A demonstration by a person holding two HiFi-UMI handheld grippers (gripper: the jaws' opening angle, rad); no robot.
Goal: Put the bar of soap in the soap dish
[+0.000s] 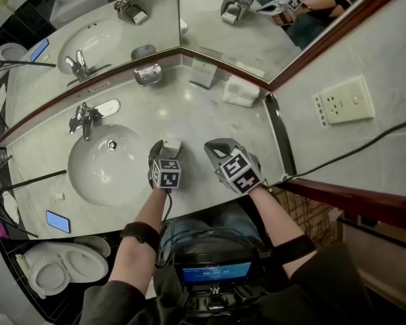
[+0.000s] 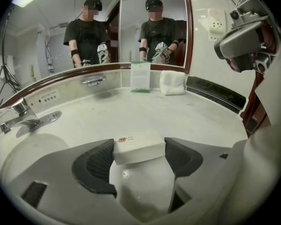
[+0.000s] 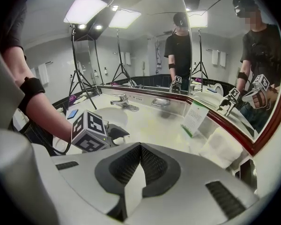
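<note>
Bathroom counter (image 1: 189, 107) of pale polished stone, seen from above, curving into a mirrored corner. At far left a round white basin (image 1: 101, 166) is sunk into it, with a chrome tap (image 1: 83, 119) behind. Right of the tap, against the mirror's reddish-brown frame, sits the soap dish (image 1: 147, 75), a small shiny metal oval. Near the front edge, just beside the basin, the left tongs (image 1: 166, 147) grip the bar of soap (image 1: 172, 144), a white rectangular block with small print on its top face. Its long axis runs crosswise from pad to pad, with its short ends against the ribbed black pads (image 2: 96, 165) and its broad face up. An open stretch of counter lies between soap and dish. Just right, the right tongs (image 1: 214, 147) are closed with nothing in them. Farther right, at the back, stand an upright card (image 1: 204, 75) and a folded white towel (image 1: 241, 91).
</note>
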